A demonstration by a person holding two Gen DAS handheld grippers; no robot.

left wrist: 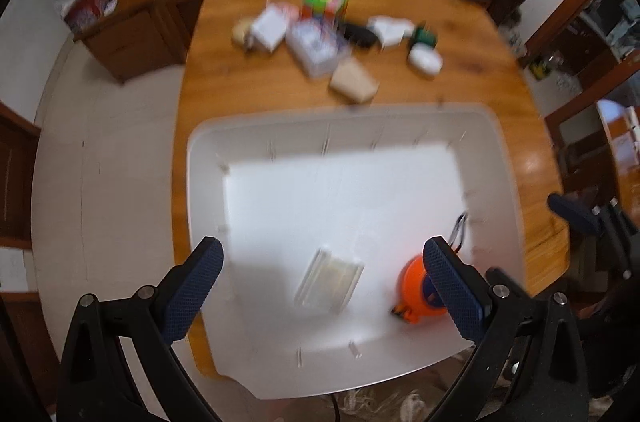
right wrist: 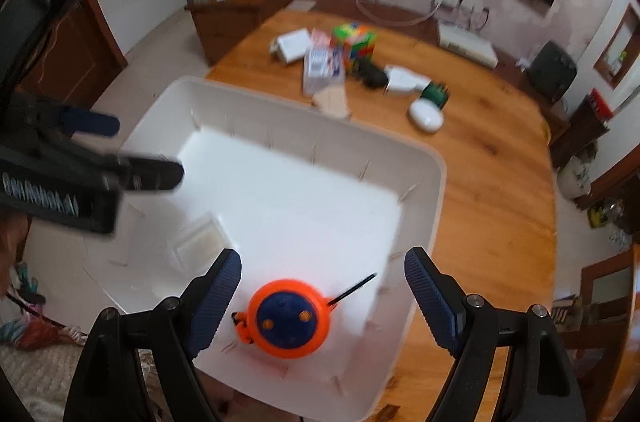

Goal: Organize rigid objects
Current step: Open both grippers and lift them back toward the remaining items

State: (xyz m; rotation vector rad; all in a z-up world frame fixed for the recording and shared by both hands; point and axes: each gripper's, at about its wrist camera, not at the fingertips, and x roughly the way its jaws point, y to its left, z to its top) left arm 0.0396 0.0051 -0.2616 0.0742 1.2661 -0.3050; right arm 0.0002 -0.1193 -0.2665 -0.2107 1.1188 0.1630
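Now I am holding my right gripper (right wrist: 322, 296) wide open directly above the round orange-and-blue tape measure (right wrist: 288, 322) in the white plastic bin (right wrist: 436, 178); my left gripper (left wrist: 324, 286), also wide, is hovering farther away.

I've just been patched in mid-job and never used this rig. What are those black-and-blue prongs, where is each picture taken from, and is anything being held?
The prongs are two hand-held grippers a person carries, each with a fisheye camera looking along its fingers. One picture looks past the left hand-held gripper, the other past the right hand-held gripper. Both are open and hold nothing. Below them a white bin sits on a wooden table; inside lie an orange and blue round gadget and a clear flat case. A blurry pile of unsorted items lies on the table behind the bin.
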